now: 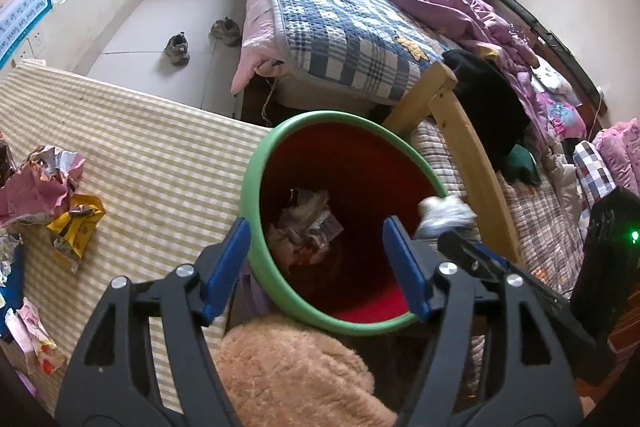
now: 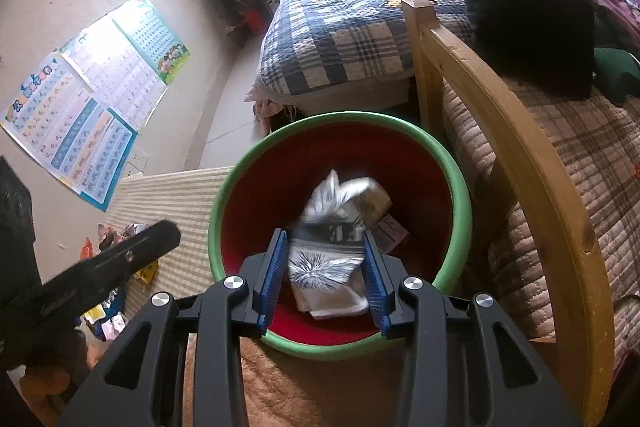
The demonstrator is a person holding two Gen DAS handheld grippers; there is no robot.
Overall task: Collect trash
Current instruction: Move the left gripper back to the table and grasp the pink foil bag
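Beside the striped table (image 1: 152, 147) — left hand-held gripper (image 1: 316, 267) spread empty, right hand-held gripper (image 2: 326, 279) pinching a wrapper (image 2: 328, 267).

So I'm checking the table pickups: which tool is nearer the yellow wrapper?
Left. The left tool hangs over the bin's table-side rim; the right tool is beyond it, farther from the yellow wrapper.

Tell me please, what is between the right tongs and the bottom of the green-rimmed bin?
In the right wrist view, a crumpled silver wrapper sits between the pads of the right tongs, above the red inside of the bin. Paper scraps lie lower inside.
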